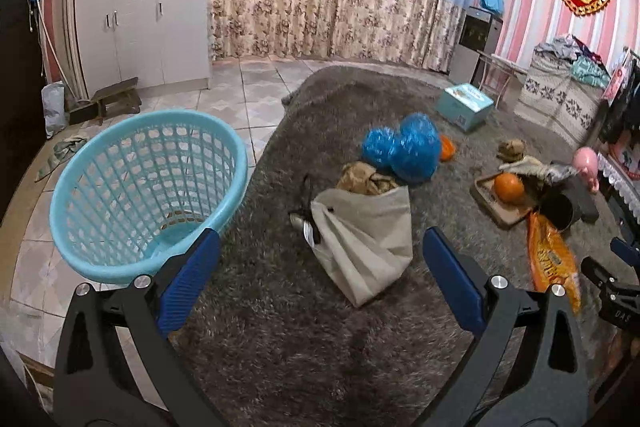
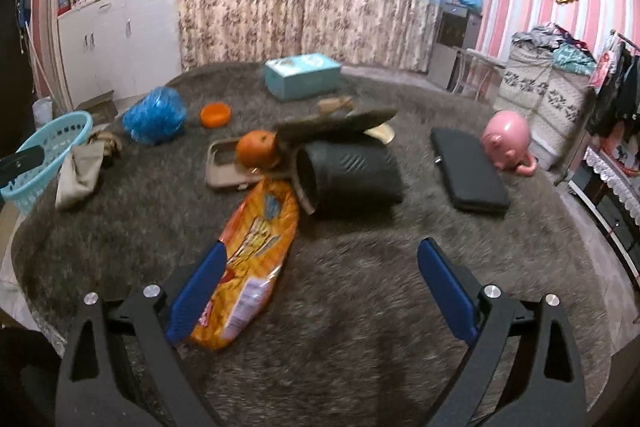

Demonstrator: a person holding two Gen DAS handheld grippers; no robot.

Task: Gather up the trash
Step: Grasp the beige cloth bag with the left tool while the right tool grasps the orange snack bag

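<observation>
The left wrist view shows the left tool [image 1: 320,247] released, its blue pads spread wide above the shaggy grey carpet [image 1: 280,327] and gripping nothing. Straight ahead of it, between the pads, lies a crumpled beige plastic bag [image 1: 366,239], the landmark here. Touching the bag's far edge is a wad of crumpled brown paper [image 1: 366,179], and just beyond that a scrunched blue plastic bag [image 1: 404,149] with a small orange dish [image 1: 449,148] beside it. Left of the beige bag, at the carpet's edge, stands a light blue perforated plastic basket [image 1: 148,195], tilted toward the camera. Right of the beige bag sits an orange fruit [image 1: 509,187] on a brown tray [image 1: 498,205], and nearer the camera an orange snack packet [image 1: 552,259] lies flat on the carpet. The right wrist view shows the right tool [image 2: 320,251] likewise released and empty, its left pad over the near end of the snack packet, though whether it touches is unclear. Beyond the packet a black ribbed cylindrical container [image 2: 352,175] lies on its side, and further right of it are a flat black case [image 2: 468,171] and a pink piggy bank [image 2: 508,141].
</observation>
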